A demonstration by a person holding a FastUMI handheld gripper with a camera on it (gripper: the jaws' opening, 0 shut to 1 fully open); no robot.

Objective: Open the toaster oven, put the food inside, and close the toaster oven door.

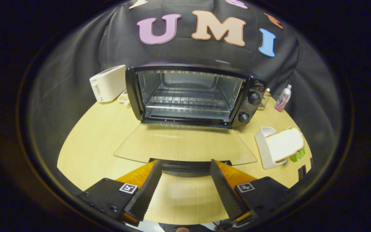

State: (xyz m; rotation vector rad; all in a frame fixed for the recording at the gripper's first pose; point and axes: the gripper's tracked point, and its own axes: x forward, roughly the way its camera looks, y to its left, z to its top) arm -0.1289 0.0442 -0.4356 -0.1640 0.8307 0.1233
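With its glass door (185, 146) dropped fully open and lying flat over the bench (98, 135), the toaster oven (193, 95) stands toward the far edge of the bench, its cavity bare except for a wire rack (187, 98) across the middle. Two round knobs (254, 98) sit one above the other on the panel at its right side. The hand-held gripper (185, 167) is spread wide and holds nothing; its fingers (147, 190) reach to the door's dark handle (185, 166), one tip at each end of the handle, though whether they touch it cannot be told. Light wood of the bench shows in the gap between the fingers. The food, a slice of bread (285, 144), rests on a white dish (266, 151) near the right edge of the bench, well apart from the oven's mouth and to the right of the open door, with something green (297, 155) tucked under its near corner. A white pop-up toaster (108, 83) stands at the far left edge, just beside the oven's left wall, and a small bottle (283, 98) stands at the far right edge beyond the oven's knob panel.
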